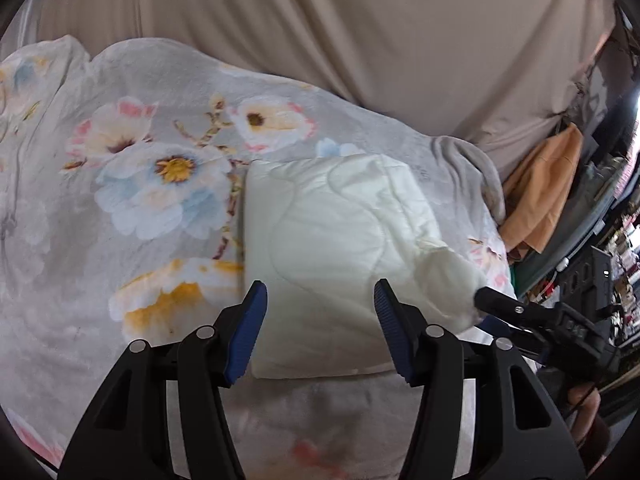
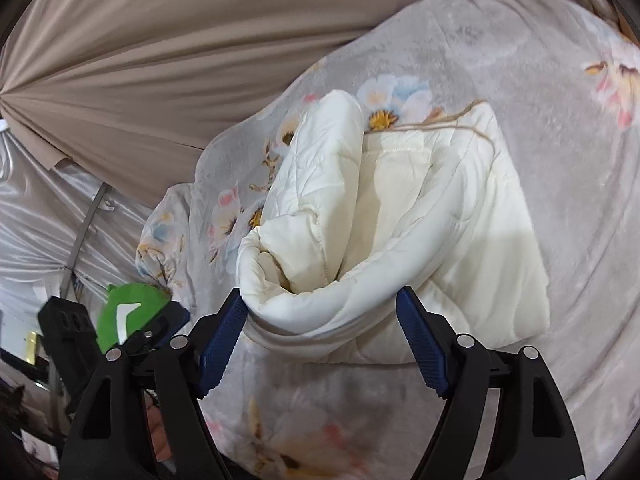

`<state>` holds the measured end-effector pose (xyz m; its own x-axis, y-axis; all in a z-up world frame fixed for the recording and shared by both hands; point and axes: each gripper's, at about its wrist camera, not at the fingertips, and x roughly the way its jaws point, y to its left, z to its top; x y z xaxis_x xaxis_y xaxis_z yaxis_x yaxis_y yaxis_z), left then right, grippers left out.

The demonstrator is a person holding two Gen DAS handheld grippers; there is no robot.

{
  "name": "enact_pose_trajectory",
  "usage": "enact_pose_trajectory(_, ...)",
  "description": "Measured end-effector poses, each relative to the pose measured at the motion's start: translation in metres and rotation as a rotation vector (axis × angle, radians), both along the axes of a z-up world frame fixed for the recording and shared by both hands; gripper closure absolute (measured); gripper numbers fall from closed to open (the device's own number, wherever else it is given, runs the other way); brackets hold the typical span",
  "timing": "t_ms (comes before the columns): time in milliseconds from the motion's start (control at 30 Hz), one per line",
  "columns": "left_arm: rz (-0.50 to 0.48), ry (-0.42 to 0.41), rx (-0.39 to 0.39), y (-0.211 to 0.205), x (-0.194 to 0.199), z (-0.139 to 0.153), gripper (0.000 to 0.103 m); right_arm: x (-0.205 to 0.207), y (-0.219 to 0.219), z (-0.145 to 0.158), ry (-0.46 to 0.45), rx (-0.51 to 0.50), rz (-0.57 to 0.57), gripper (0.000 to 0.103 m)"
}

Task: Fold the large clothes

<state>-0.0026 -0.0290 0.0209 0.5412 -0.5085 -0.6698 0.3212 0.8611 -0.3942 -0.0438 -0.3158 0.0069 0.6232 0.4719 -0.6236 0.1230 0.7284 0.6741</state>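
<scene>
Blue-padded fingers (image 1: 250, 328) of the left gripper (image 1: 320, 330) are standing apart, gripping nothing, as are the right gripper (image 2: 322, 338) fingers, above a folded cream quilted garment (image 1: 332, 240) lying on a floral blanket (image 1: 132, 168)

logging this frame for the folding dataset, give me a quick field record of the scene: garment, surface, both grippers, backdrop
garment: cream quilted garment, folded into a compact bundle, one rolled end bulging
surface: grey floral blanket, garment lying on it
left gripper: open, over the near edge, nothing between the pads
right gripper: open, at the rolled end, not gripping it
backdrop: beige draped cloth
</scene>
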Motion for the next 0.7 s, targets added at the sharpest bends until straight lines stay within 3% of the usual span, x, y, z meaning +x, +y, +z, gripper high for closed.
enact_pose_trajectory(133, 0.023, 0.009, -0.002, 0.001, 0.014, -0.010, 0.049, 0.016, 0.012, 0.001, 0.056, -0.020, 0.012, 0.025)
enact_pose_trajectory(200, 0.024, 0.005, 0.003, -0.003, 0.019, -0.011, 0.049, 0.033, 0.021, -0.005, 0.137, -0.057, 0.001, 0.025)
enact_pose_trajectory(233, 0.026, 0.002, 0.007, -0.006, 0.022, -0.011, 0.049, 0.038, 0.024, -0.007, 0.152, -0.085, -0.004, 0.037)
enact_pose_trajectory(267, 0.027, 0.000, 0.009, -0.008, 0.023, -0.011, 0.049, 0.041, 0.028, -0.005, 0.134, -0.124, -0.008, 0.066)
enact_pose_trajectory(333, 0.022, -0.002, -0.004, -0.014, 0.026, -0.007, 0.049, 0.040, 0.028, 0.008, 0.044, -0.149, 0.019, 0.080)
enact_pose_trajectory(433, -0.011, -0.034, -0.034, -0.025, 0.024, 0.004, 0.049, 0.008, 0.004, 0.032, -0.271, -0.011, 0.077, 0.085)
enact_pose_trajectory(467, -0.021, -0.040, -0.034, -0.029, 0.024, 0.005, 0.049, 0.001, -0.008, 0.027, -0.310, 0.026, 0.077, 0.085)
enact_pose_trajectory(533, -0.059, -0.029, -0.035, -0.047, 0.023, 0.002, 0.049, -0.002, -0.041, -0.008, -0.252, 0.076, 0.028, 0.085)
enact_pose_trajectory(600, -0.105, -0.006, -0.032, -0.070, 0.023, -0.010, 0.049, 0.003, -0.074, -0.070, -0.078, 0.081, -0.033, 0.085)
enact_pose_trajectory(633, -0.124, 0.004, -0.016, -0.081, 0.023, -0.017, 0.049, 0.001, -0.085, -0.095, -0.035, 0.086, -0.051, 0.082)
enact_pose_trajectory(700, -0.164, 0.027, 0.028, -0.106, 0.022, -0.037, 0.049, -0.005, -0.099, -0.119, -0.016, 0.140, -0.076, 0.081)
